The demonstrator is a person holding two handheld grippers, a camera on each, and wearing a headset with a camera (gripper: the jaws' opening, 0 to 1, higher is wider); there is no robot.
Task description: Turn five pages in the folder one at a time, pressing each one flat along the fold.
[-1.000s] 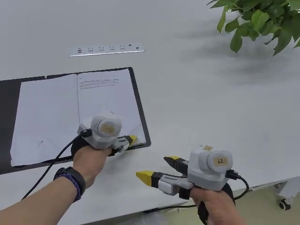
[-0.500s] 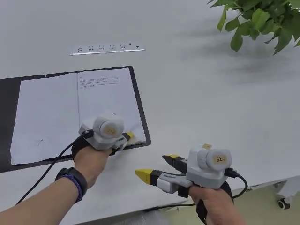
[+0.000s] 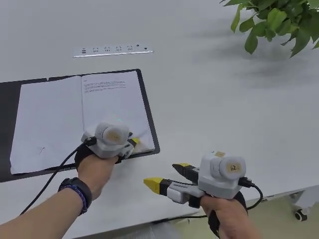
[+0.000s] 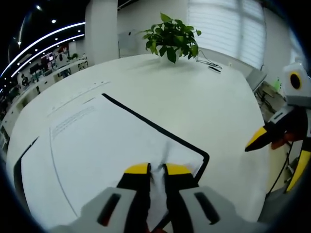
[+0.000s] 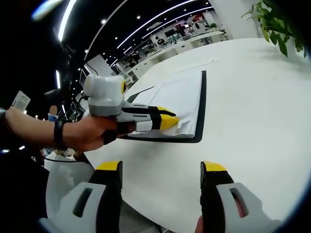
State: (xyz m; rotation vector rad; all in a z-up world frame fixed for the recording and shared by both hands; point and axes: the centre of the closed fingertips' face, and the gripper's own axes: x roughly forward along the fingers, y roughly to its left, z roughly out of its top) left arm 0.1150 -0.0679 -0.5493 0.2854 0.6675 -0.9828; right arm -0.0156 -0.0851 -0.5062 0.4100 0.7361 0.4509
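We have the black folder (image 3: 9, 104) lying open on the white worktop (image 3: 214, 99), toward the left in the head view, its white pages facing up. Our left tongs (image 4: 151, 169) are clenched on the lower outer corner of the right-hand page (image 3: 112, 107). In the left gripper view the two yellow tips stand almost together with a strip of paper squeezed between them, and the corner is lifted a little and crumpled above the folder's black edge. The rest of that page lies flat, with a few lines of print near its top. Our right tongs (image 5: 161, 167) are released, the yellow tips well apart with nothing between them. They are held over bare worktop near its front edge, to the right of the folder and apart from it, pointing toward the left tongs. A power strip (image 3: 113, 50) sits in the worktop beyond the folder, and a green plant (image 3: 279, 22) stands at the far right.
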